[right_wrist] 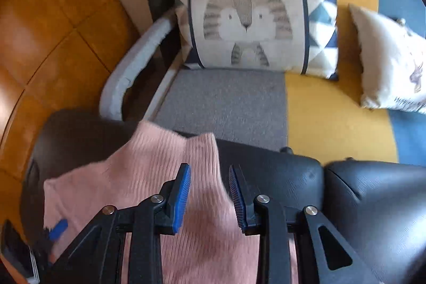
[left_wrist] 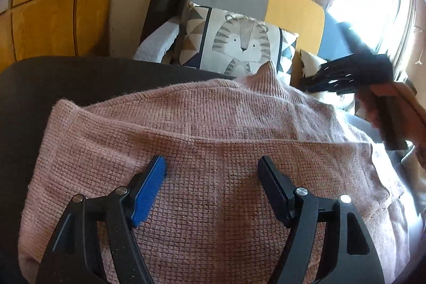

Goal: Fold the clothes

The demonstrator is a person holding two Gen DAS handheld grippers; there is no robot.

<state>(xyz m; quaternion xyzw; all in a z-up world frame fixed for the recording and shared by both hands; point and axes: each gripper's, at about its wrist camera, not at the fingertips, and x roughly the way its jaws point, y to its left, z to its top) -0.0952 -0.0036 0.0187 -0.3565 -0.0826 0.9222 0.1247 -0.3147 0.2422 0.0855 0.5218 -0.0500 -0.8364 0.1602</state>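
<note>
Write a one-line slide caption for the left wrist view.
Left gripper open above a pink sweater on a black seat, tiger cushion behind.

Left gripper (left_wrist: 211, 164) angled downward with jaws spread wide and nothing between the pads; right gripper (right_wrist: 209, 172) pitched more steeply, jaws parted narrowly and empty, gripped by a hand (left_wrist: 394, 108).

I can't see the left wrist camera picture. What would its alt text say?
A pink knitted sweater lies partly folded on a dark seat, with the left gripper open above it, fingers apart. Behind sits a tiger-print cushion; the right gripper blurs at the right edge.
</note>
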